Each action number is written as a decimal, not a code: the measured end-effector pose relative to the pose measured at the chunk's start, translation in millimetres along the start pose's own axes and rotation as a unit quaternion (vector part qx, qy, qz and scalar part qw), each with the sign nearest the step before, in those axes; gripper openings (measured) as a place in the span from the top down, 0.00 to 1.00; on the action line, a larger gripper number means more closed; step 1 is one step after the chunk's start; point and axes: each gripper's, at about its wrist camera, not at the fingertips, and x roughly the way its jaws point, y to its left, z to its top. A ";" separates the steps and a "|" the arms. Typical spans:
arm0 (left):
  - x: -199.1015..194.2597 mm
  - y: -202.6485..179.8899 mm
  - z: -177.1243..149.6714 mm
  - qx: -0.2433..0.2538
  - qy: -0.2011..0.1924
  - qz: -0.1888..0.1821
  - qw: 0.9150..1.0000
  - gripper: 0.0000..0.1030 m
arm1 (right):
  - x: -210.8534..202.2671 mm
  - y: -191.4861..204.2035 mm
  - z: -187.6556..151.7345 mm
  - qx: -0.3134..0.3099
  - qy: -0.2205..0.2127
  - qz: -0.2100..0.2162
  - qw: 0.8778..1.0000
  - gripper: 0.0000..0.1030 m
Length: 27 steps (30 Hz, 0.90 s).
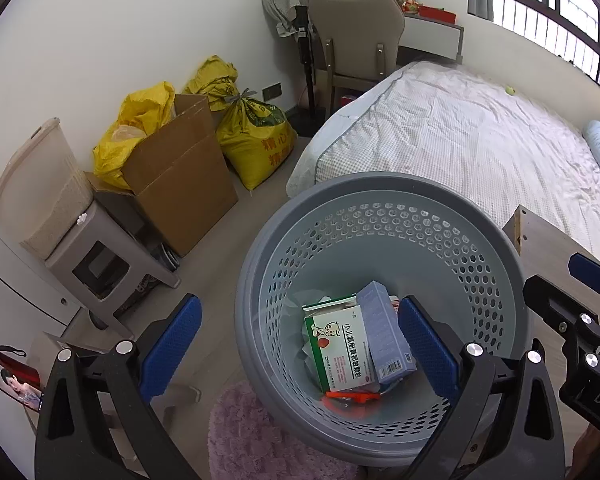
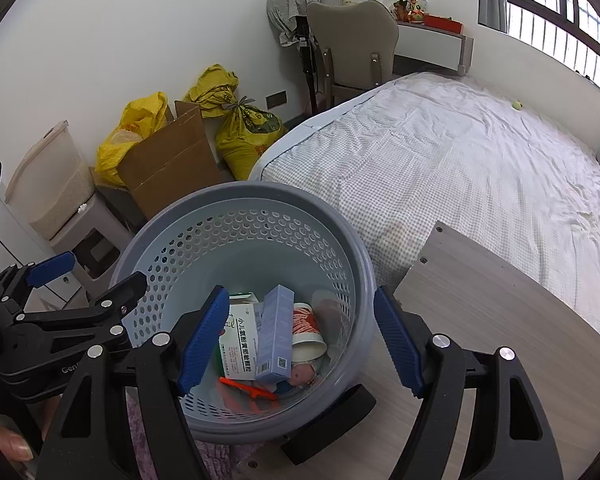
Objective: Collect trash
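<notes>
Left gripper [image 1: 300, 344] and right gripper [image 2: 300, 340], jaws apart and empty, hover over grey perforated wastebasket [image 1: 380, 188] holding medicine box [image 1: 342, 346], blue carton [image 2: 275, 336], paper cup [image 2: 308, 332]; bed [image 2: 480, 168] beyond.

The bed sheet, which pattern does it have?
A fine grey-and-white check on the bed sheet, clearest in the right wrist view.

A grey perforated bin [image 1: 380, 200] is standing upright on the floor, holding a green-white box [image 1: 340, 346], a blue box [image 1: 384, 332], a paper cup [image 2: 308, 332] and an orange tool [image 2: 248, 388].
</notes>
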 end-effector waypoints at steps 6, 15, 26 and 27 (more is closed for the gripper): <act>0.9 0.8 -0.8 -0.001 0.001 -0.001 1.000 0.06 | 0.7 0.8 0.7 0.000 0.001 -0.001 1.000 0.31; 4.3 4.8 -0.1 -0.005 0.006 0.005 1.000 0.06 | 0.6 0.6 0.7 0.001 0.000 -0.001 1.000 0.31; 10.1 4.8 -2.0 -0.011 0.015 0.016 1.000 0.06 | 3.6 1.4 1.2 0.005 0.004 0.000 1.000 0.31; 10.9 5.5 -1.9 -0.012 0.016 0.017 1.000 0.06 | 3.9 1.8 1.4 0.005 0.003 0.000 1.000 0.31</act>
